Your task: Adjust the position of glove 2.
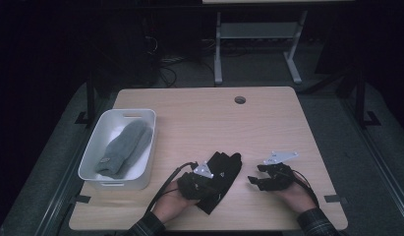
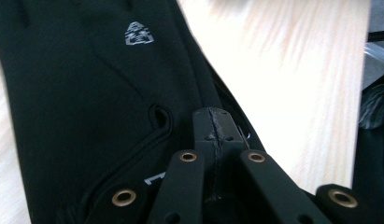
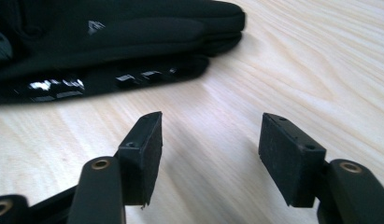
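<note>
Left jaws: pressed together, as the left gripper view shows, with the tips meeting at a thin seam; they lie over the black glove (image 2: 87,93), and whether any fabric is pinched in the seam cannot be told.
Left gripper (image 1: 205,173): held low over the wrist end of the glove in the high view, with its grey plate on top and its cable trailing back toward the near table edge.
Right jaws: apart, with bare wood showing between the two pads in the right gripper view; nothing is between them.
Right gripper (image 3: 210,140): resting just above the table and aimed toward the glove's finger end; in the high view the right gripper (image 1: 253,181) sits near the glove but clear of it, with a strip of bare table between.
Black glove (image 1: 221,172): lying flat on the near middle of the table, fingers pointing away from the person, a small pale logo on its back; the right gripper view shows glossy patches along one edge of it (image 3: 110,51).
Table (image 1: 199,115): light wood, with a round hole near its far edge.
White bin (image 1: 140,169): on the left part of the table, well apart from the black glove.
Grey mitten (image 1: 123,147): lying lengthwise inside the white bin.
</note>
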Action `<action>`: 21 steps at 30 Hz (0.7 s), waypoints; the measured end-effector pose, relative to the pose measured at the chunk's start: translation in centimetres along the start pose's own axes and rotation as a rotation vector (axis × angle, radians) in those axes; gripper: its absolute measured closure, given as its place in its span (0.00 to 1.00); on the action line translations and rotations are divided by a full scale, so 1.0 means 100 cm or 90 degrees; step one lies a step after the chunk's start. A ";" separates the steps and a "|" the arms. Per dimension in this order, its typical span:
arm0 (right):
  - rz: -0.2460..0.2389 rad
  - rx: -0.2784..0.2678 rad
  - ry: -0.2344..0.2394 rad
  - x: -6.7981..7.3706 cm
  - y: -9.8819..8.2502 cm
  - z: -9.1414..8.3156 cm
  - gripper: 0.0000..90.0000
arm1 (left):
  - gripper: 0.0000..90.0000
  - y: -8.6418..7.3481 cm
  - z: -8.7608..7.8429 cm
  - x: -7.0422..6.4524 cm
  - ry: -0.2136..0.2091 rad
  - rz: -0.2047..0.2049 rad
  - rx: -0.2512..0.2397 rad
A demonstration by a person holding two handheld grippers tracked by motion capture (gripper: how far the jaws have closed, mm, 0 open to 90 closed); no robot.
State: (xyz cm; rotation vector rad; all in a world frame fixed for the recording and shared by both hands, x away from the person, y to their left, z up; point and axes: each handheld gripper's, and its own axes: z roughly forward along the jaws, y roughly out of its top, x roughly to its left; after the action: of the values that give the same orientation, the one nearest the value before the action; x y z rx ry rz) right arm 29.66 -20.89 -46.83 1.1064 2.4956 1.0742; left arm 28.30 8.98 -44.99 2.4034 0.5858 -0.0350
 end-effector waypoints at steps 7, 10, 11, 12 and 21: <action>0.009 0.004 -0.027 -0.011 -0.004 0.002 0.33 | 0.99 -0.010 -0.014 0.018 0.037 -0.020 0.005; 0.018 -0.001 -0.034 -0.015 -0.005 0.001 0.31 | 0.99 -0.011 -0.018 0.022 0.037 -0.024 0.002; 0.018 -0.001 -0.038 -0.016 -0.005 0.001 0.31 | 0.98 -0.010 -0.020 0.023 0.033 -0.023 0.000; 0.012 -0.002 -0.045 -0.017 -0.005 0.002 0.30 | 0.95 -0.007 -0.022 0.023 0.033 -0.023 -0.010; -0.001 -0.023 -0.056 -0.020 -0.010 0.005 0.18 | 0.58 0.014 -0.023 0.036 0.059 0.004 -0.037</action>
State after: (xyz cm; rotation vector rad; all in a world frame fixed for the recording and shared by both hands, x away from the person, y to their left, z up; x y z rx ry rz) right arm 30.71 -22.54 -48.09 1.1158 2.3997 1.0421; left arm 31.79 10.84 -43.02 2.3599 0.6135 0.0945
